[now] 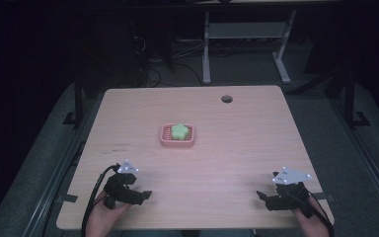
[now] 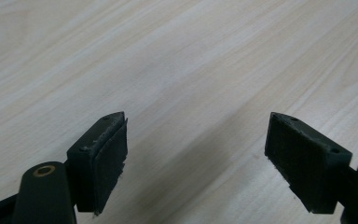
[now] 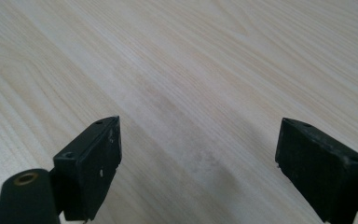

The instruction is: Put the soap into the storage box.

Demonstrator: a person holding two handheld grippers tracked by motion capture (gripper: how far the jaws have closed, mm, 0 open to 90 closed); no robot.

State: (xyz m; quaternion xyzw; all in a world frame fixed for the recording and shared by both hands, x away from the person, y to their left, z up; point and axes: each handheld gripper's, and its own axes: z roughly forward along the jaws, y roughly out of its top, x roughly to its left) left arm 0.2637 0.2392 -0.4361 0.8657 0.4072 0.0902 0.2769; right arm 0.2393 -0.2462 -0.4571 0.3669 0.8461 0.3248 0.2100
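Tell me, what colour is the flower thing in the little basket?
Light green flower, seen best in the high view.

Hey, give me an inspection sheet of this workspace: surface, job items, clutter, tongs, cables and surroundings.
Surface: light wooden table, with a dark round hole near its far edge.
Job's things: small pink slatted plastic tray at mid-table, holding a green flower-shaped piece.
Clutter: nothing seen.
Grippers: left tongs and right tongs both open, empty, low near the table's near edge.
Cables: a black cable trails from the left tongs; loose cables on the floor beyond.
Surroundings: dim room, white desk frame behind the table.
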